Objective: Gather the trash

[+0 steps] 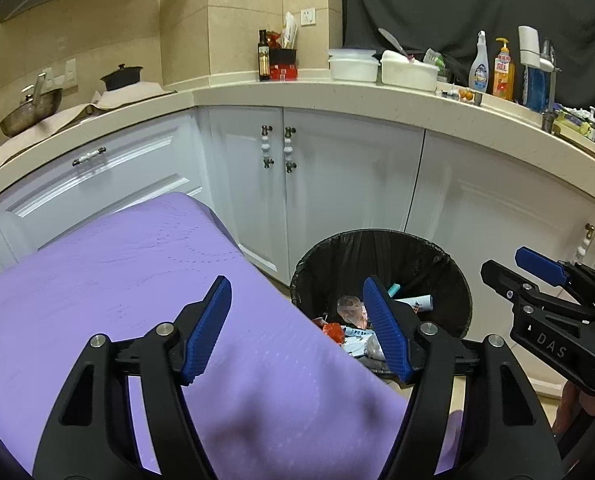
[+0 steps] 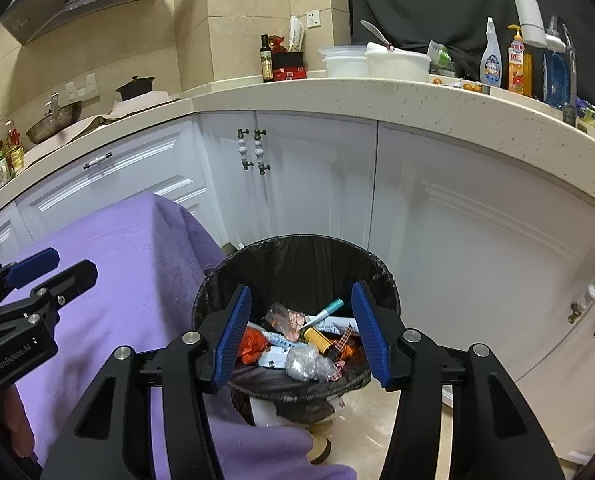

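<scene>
White kitchen cabinets (image 2: 317,184) back the scene. Left of the round bin with a black liner (image 2: 297,256) lies the purple-clothed table (image 1: 109,276), bare where visible. Inside the bin sit mixed wrappers and crumpled trash (image 2: 297,340). Left claw (image 1: 297,328) and right claw (image 2: 301,332) both hang released, holding nothing, so collection looks largely finished.

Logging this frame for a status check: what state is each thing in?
Left claw: open, empty.
Right claw: open, empty, above the bin.
Trash bin: lidless, black liner in, partly filled with trash.
Purple tablecloth: draped over the table edge.
Cabinet doors: closed.
Black pot: lidded.
</scene>
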